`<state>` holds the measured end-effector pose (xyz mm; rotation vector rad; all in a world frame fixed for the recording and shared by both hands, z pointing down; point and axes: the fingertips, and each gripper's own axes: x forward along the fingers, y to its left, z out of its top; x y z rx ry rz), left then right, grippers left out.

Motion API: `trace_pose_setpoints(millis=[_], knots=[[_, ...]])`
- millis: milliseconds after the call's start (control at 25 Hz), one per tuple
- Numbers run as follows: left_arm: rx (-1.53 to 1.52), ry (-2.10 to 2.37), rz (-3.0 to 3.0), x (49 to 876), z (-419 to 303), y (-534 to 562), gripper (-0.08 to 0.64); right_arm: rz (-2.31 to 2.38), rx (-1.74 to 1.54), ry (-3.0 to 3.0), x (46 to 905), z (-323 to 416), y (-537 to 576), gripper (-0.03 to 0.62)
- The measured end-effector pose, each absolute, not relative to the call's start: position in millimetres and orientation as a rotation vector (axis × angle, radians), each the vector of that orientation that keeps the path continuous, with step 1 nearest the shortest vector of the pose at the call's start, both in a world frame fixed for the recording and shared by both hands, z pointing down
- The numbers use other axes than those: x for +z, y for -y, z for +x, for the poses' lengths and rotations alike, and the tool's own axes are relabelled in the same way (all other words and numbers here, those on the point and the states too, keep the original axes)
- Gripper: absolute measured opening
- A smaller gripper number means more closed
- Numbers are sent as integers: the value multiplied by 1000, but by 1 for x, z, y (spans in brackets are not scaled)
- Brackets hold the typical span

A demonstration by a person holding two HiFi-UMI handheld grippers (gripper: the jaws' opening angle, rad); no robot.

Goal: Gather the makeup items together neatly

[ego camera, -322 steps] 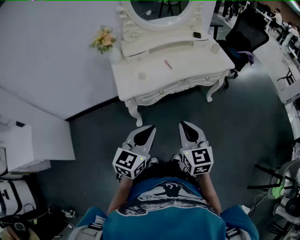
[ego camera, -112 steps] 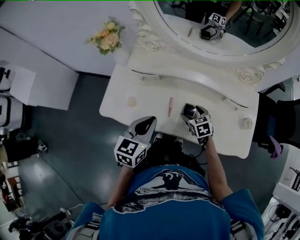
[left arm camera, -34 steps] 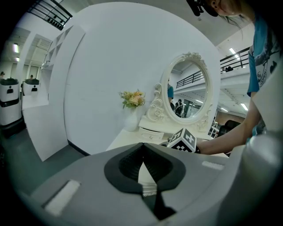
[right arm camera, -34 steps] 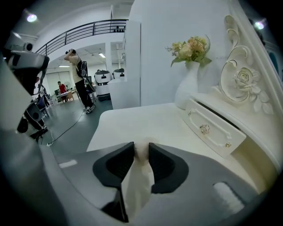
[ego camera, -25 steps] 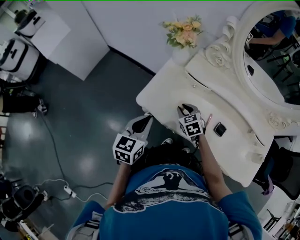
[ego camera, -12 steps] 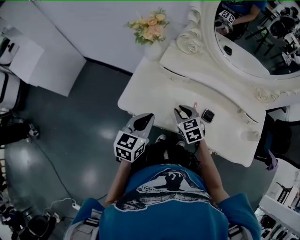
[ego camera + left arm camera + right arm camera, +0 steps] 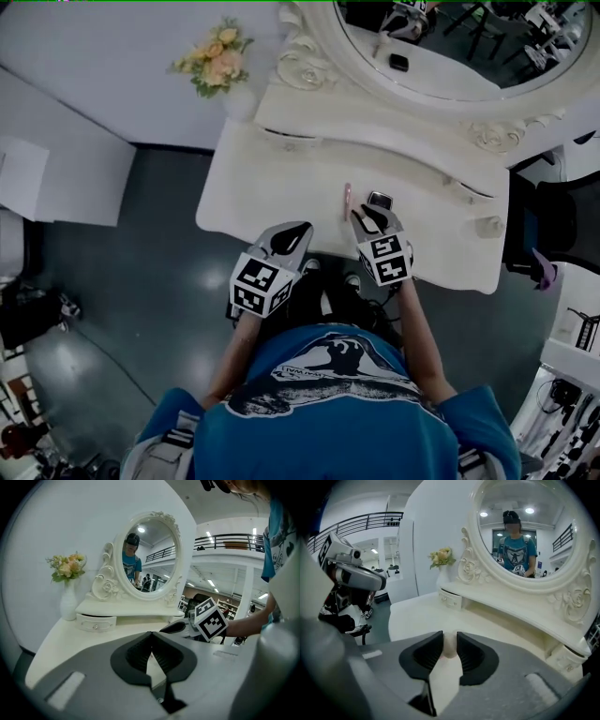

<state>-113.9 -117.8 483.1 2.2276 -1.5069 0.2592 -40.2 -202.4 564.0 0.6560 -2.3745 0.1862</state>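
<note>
Centrally, right gripper (image 7: 366, 217) pinches a pale round item (image 7: 449, 646); pink stick (image 7: 347, 201) and compact (image 7: 380, 200) lie just above; left gripper (image 7: 296, 230) closed, empty.

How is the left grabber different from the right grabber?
The left gripper has shut jaws with nothing between them; the right gripper pinches a small pale round item. The right gripper is beside the slim pink stick and small black square case on the white dressing table; the left gripper is farther from them. Both are the same grey two-jaw shape.
</note>
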Motion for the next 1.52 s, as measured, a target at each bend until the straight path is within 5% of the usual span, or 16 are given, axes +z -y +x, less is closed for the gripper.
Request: trace_pose_setpoints(millis=[720,1520], knots=[[343,1405,2318,476,-9,164,12,848,269,2323,573,97,250,97],[369,1555,2208,476,-3,170,12,706,324,2275,636,101,267,97]])
